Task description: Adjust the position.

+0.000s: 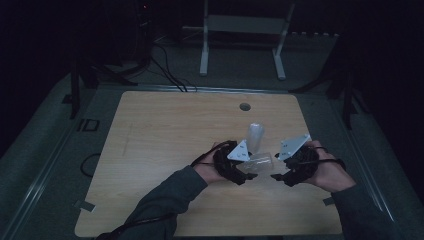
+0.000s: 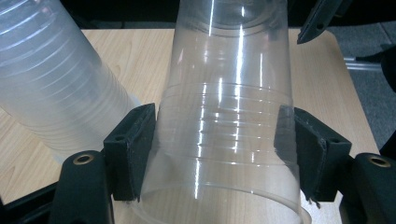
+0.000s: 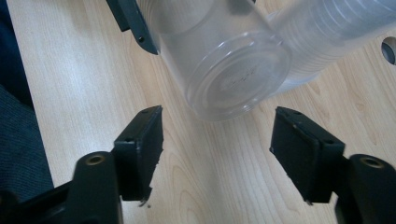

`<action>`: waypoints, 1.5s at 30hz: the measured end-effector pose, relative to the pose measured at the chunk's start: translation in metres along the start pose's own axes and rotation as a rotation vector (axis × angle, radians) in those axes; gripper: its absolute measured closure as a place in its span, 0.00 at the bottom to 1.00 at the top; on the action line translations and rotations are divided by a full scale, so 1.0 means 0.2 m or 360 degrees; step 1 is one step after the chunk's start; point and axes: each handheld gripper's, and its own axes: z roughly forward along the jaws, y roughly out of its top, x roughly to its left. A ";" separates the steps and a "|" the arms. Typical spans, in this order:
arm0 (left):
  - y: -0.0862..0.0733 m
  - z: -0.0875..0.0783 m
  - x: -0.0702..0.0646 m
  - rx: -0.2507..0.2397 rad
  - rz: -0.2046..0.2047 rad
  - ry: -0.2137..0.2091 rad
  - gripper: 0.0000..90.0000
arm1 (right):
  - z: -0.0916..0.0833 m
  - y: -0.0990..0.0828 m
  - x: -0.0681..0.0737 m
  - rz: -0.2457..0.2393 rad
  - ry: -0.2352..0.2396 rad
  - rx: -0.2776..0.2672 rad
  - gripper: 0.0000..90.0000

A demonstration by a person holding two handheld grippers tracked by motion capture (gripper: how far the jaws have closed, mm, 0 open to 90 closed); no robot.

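Observation:
A single clear plastic cup (image 2: 229, 116) lies on its side between my two grippers above the wooden table (image 1: 150, 150). My left gripper (image 2: 224, 149) is shut on it, its pads pressing the cup's ribbed wall near the rim. The high view has this cup (image 1: 261, 161) between the left gripper (image 1: 248, 176) and the right gripper (image 1: 276, 176). My right gripper (image 3: 217, 140) stands open, and the cup's round base (image 3: 233, 79) sits just ahead of its fingertips, apart from them. A stack of clear cups (image 1: 255, 136) stands behind, also seen as the stack (image 3: 327, 32).
A round cable hole (image 1: 244, 106) sits in the table's far middle. Behind the table stands a white frame (image 1: 243, 30), with cables (image 1: 165, 70) and dark stands on the floor. The table's left half is bare wood.

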 end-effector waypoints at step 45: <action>0.05 0.06 -0.04 0.0149 0.0116 -0.0141 0.34 | 0.12 0.12 0.07 -0.0310 0.0028 0.0304 0.34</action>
